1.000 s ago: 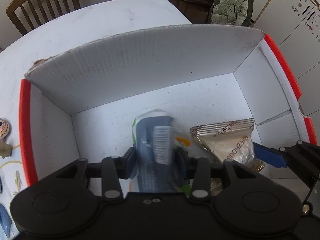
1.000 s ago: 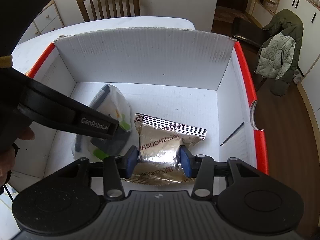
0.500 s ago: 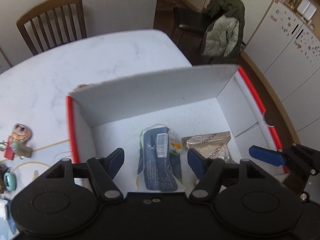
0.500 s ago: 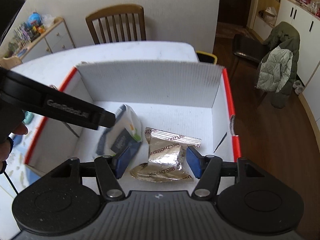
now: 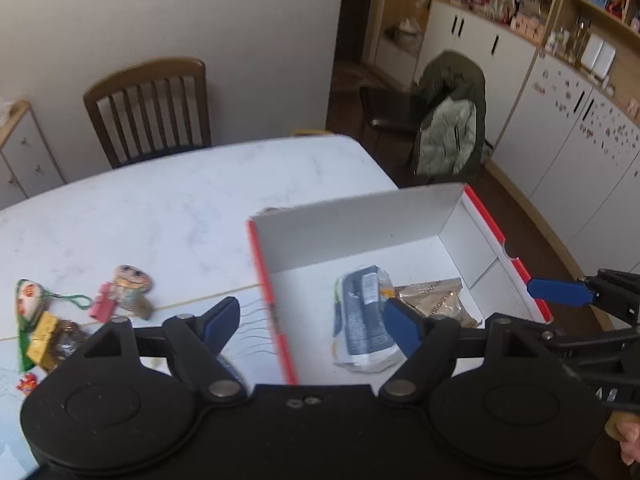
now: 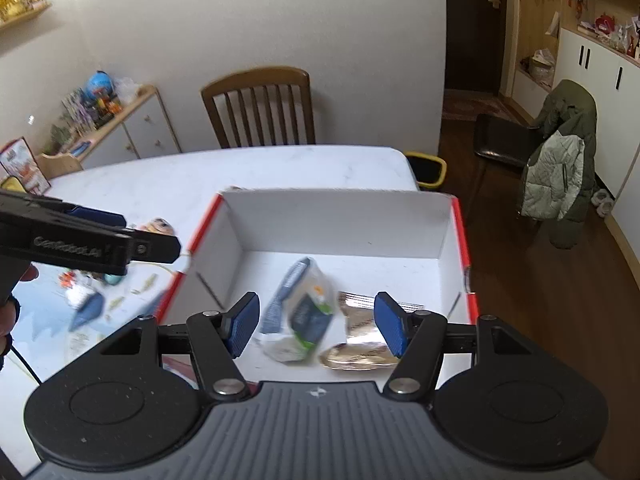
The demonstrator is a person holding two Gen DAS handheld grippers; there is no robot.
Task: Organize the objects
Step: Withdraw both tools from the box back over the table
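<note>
A white cardboard box (image 5: 360,220) (image 6: 336,216) with red edges stands on the white table. Inside it lie a blue-and-white snack bag (image 5: 362,312) (image 6: 300,316) and a gold foil packet (image 5: 438,300) (image 6: 356,332), side by side on the box floor. My left gripper (image 5: 312,326) hangs open above the box's left wall, holding nothing. My right gripper (image 6: 316,322) is open too, raised above the near part of the box with both bags below it. Each gripper shows at the edge of the other's view.
Small trinkets lie on the table left of the box: a round keychain (image 5: 128,284), a green pouch (image 5: 30,312) and a blue item (image 6: 86,310). A wooden chair (image 6: 260,108) stands behind the table. A chair with a jacket (image 6: 560,172) stands at right.
Both grippers let go of their bags, opened wide and rose up and back out of the box. The two bags now lie loose on the box floor.
</note>
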